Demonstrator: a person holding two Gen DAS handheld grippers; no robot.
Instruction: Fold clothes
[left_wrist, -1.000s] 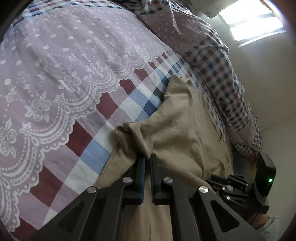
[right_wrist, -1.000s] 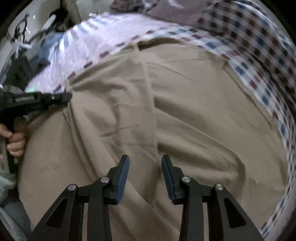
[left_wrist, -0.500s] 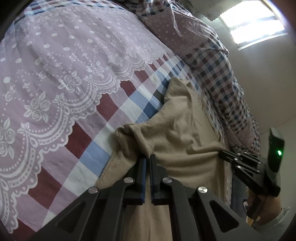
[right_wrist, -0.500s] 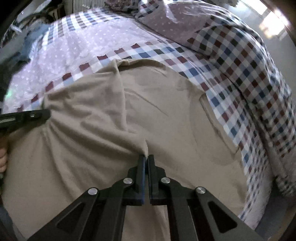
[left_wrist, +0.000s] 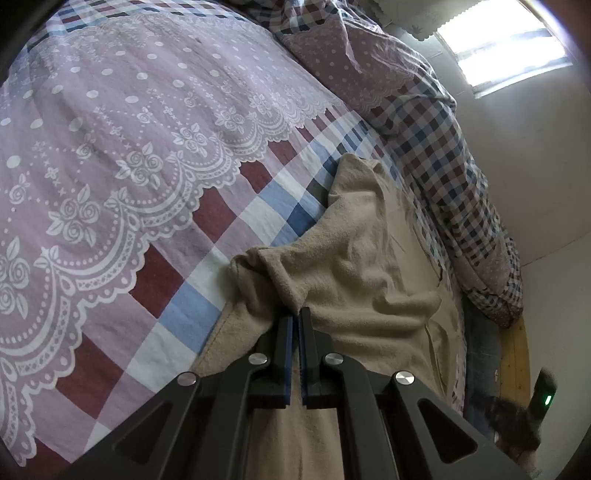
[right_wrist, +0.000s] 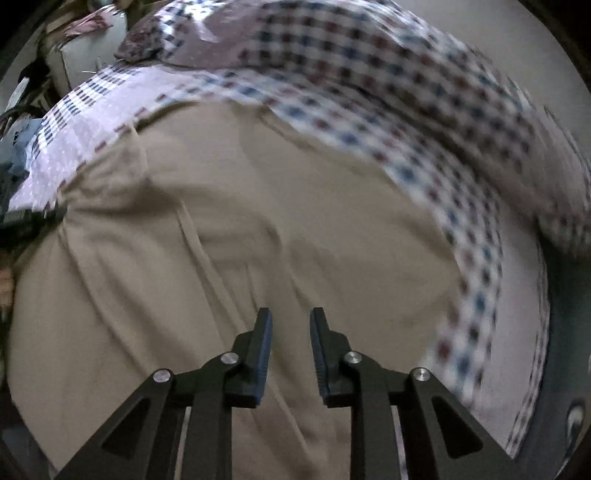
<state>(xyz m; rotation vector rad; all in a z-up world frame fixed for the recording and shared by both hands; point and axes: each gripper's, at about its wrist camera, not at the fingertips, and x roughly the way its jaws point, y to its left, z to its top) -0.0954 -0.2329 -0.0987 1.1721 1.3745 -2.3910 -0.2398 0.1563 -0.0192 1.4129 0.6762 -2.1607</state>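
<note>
Pinching a fold of the beige garment (left_wrist: 369, 266) on the bed (left_wrist: 155, 155), left gripper (left_wrist: 295, 319); right gripper (right_wrist: 290, 319) opening, empty, above it.

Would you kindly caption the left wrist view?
Left gripper pinches a bunched beige garment on the patchwork bedspread.

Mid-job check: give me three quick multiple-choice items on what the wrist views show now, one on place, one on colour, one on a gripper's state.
1. The garment lies on: A a bed, B a chair, C the floor.
2. The garment is: A navy, B beige, C red.
3. The left gripper's jaws are: A wide open, B out of view, C shut on cloth.

A: the garment is spread on the checked bedspread.
B: it is beige all over.
C: the left gripper pinches a bunched fold.
</note>
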